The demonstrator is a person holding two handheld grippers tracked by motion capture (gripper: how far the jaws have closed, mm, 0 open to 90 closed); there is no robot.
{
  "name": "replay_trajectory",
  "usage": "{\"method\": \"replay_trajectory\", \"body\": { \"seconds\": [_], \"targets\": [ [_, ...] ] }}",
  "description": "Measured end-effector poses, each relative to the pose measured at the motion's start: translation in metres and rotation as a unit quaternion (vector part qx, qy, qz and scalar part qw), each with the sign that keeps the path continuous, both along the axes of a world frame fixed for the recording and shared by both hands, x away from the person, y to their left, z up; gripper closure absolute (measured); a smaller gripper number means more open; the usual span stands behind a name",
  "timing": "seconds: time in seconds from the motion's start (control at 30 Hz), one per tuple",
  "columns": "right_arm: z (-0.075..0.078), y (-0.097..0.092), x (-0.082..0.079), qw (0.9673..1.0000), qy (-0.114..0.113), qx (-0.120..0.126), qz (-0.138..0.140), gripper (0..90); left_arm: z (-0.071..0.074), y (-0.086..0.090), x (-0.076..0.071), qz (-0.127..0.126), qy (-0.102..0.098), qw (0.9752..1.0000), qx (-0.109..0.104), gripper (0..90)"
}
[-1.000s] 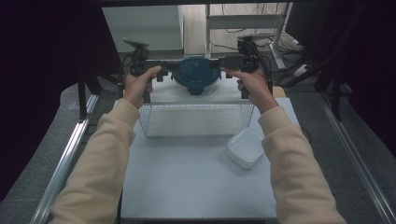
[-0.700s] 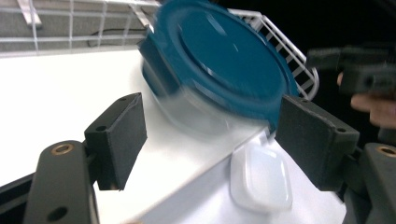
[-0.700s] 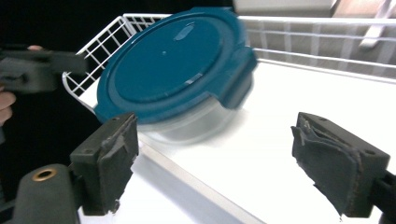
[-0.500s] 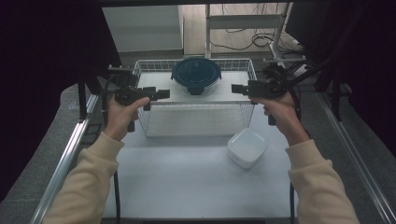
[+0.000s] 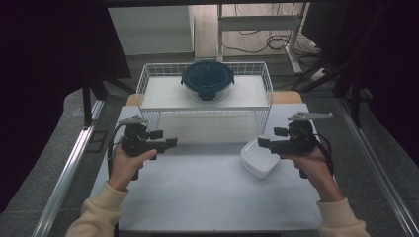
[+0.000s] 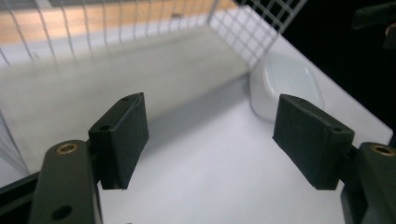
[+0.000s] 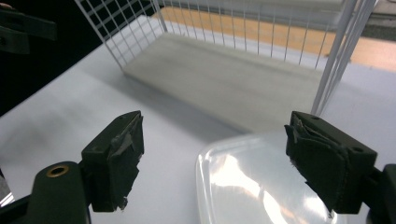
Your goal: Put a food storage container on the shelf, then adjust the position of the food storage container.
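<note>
A round glass container with a dark blue lid point(image 5: 207, 79) sits on top of a white wire rack point(image 5: 148, 79) at the back of the table. A shallow white rectangular dish point(image 5: 259, 160) lies on the table in front of the rack's right leg. My left gripper point(image 5: 170, 142) hovers at the left, pointing right, open and empty point(image 6: 210, 135); the dish point(image 6: 287, 81) lies well beyond its jaws. My right gripper point(image 5: 262, 143) points left just above the dish point(image 7: 243, 186). It is open point(image 7: 217, 154), its jaws have just been closing a little, and nothing is between them.
A white table top point(image 5: 197, 197) spreads in front of the rack, with a pale board point(image 7: 224, 79) lying under the rack. Metal frame rails point(image 5: 69, 168) run along both sides of the table. Cables and desk legs point(image 5: 276, 39) stand behind.
Both hands have drawn back from the round container on the rack, spread apart and come down toward the table. The container stays on the rack top.
</note>
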State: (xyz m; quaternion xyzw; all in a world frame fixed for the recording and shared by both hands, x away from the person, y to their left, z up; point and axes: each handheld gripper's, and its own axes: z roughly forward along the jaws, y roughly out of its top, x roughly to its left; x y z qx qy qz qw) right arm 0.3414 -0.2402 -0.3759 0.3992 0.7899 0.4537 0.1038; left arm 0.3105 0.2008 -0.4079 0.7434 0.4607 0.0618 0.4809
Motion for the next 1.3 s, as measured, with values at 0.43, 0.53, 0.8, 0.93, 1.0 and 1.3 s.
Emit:
{"method": "replay_trajectory", "body": {
  "seconds": [0.43, 0.53, 0.8, 0.93, 1.0, 1.3],
  "targets": [
    [-0.049, -0.003, -0.022, 0.9994, 0.029, -0.018, 0.006, 19.3, -0.037, -0.003, -0.027, -0.004, 0.022, 0.9992, 0.032, 26.9],
    [-0.056, -0.003, -0.023, 0.9990, 0.035, -0.025, 0.006, 19.3, -0.047, -0.003, -0.027, -0.004, 0.033, 0.9988, 0.036, 26.8],
    [-0.054, -0.005, -0.025, 0.9992, 0.034, -0.022, 0.007, 20.7, -0.048, -0.001, -0.027, 0.002, 0.030, 0.9987, 0.041, 26.6],
    [-0.052, -0.006, -0.024, 0.9992, 0.035, -0.020, 0.008, 21.4, -0.047, -0.003, -0.029, 0.000, 0.029, 0.9986, 0.044, 25.4],
    [-0.051, -0.006, -0.024, 0.9992, 0.034, -0.021, 0.008, 21.7, -0.048, -0.004, -0.028, 0.000, 0.031, 0.9985, 0.046, 24.8],
    [-0.047, -0.014, -0.022, 0.9994, 0.032, -0.015, -0.001, 24.8, -0.049, -0.003, -0.028, 0.001, 0.035, 0.9983, 0.046, 23.4]
  ]
}}
